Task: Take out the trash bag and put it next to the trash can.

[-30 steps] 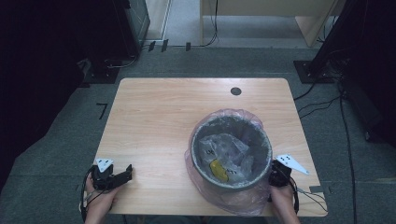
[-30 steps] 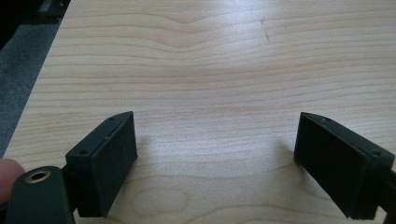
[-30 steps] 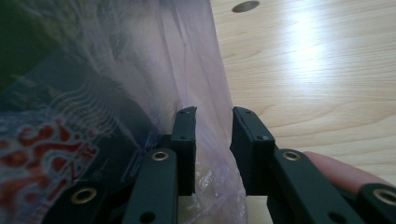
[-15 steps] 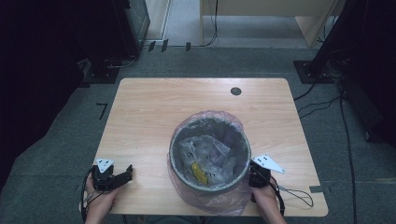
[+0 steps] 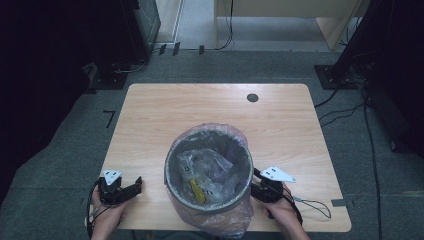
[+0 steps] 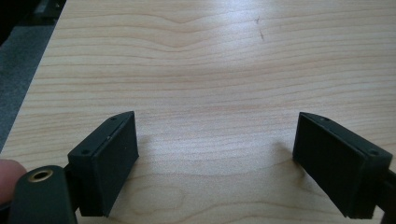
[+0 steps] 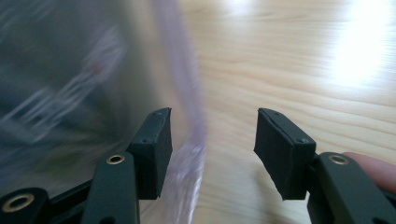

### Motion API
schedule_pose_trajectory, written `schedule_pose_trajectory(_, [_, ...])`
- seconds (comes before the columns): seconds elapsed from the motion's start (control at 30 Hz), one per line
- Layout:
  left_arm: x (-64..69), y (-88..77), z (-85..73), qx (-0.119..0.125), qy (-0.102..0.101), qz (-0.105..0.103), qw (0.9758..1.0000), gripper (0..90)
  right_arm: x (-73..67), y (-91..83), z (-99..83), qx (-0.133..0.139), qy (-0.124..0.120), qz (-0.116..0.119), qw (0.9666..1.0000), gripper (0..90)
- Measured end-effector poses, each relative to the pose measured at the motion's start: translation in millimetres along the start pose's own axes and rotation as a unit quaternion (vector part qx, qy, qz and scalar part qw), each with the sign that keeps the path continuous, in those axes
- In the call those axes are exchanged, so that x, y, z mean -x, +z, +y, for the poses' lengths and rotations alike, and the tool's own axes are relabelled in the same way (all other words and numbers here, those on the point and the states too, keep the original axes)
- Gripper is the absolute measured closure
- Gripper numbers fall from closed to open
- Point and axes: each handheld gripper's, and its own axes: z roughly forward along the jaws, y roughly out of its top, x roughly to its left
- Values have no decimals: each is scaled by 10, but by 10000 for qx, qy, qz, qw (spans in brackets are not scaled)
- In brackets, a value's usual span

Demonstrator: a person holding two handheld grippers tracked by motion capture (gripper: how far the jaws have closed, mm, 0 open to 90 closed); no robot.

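Observation:
A grey waste bin (image 5: 246, 165) lined with a pinkish see-through bag (image 5: 220, 222) stands near the table's front edge, with crumpled wrappers and a yellow scrap (image 5: 196, 190) inside. My right gripper (image 5: 255, 182) is at the bin's right side. Its jaws have just been opening. In the right gripper view the bag's loose edge (image 7: 187, 93) hangs between the jaws of the right gripper (image 7: 212, 144), close to the left one, and neither pad presses on it. My left gripper (image 5: 137, 184) rests low at the front left, open, and between the jaws of the left gripper (image 6: 215, 154) is only bare wood.
The wooden table (image 5: 210, 107) has a round cable hole (image 5: 252, 97) at the back right. Grey carpet surrounds it, with dark equipment stands and cables at the far left and right. A thin cable (image 5: 315, 205) trails from the right gripper.
The bin has slid left along the front of the table, and the right gripper went with it. The right jaws have opened. The left gripper has stayed put.

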Motion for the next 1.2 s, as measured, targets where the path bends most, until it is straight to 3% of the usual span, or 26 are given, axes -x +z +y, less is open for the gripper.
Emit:
schedule_pose_trajectory(0.03, [-1, -6, -3, -11, 13, -26, 10000, 133, 88, -40, 9, 122, 267, -175, 9994, 445])
schedule_pose_trajectory(0.07, [-1, -6, -3, -11, 13, -26, 10000, 133, 88, -40, 9, 122, 267, -175, 9994, 445])
schedule_pose_trajectory(0.1, [2, -8, -5, -17, 47, -28, 10000, 133, 177, -82, 12, 189, 472, -421, 9978, 433])
schedule_pose_trajectory(0.17, [15, -8, -8, -21, 85, -32, 10000, 133, 263, -120, 13, 201, 607, -649, 9958, 420])
schedule_pose_trajectory(0.33, [30, -17, -15, -31, 218, -143, 9997, 133, 436, -174, 0, 11, 582, -1315, 9896, 401])
schedule_pose_trajectory(0.43, [58, -26, -24, -35, 332, -257, 9991, 133, 494, -189, -6, -114, 551, -1514, 9869, 392])
schedule_pose_trajectory(0.63, [132, -40, -39, -35, 553, -481, 9973, 134, 477, -212, -39, -380, 314, -1554, 9866, 379])
schedule_pose_trajectory(0.83, [313, -53, -55, -23, 859, -758, 9934, 134, 449, -310, -118, -601, 82, -1454, 9875, 365])
schedule_pose_trajectory(1.0, [432, -47, -48, 34, 1075, -785, 9911, 138, 413, -385, -178, -745, -307, -1452, 9861, 314])
schedule_pose_trajectory(1.2, [500, -29, -34, 56, 1125, -790, 9905, 138, 414, -504, -251, -818, -370, -1323, 9871, 274])
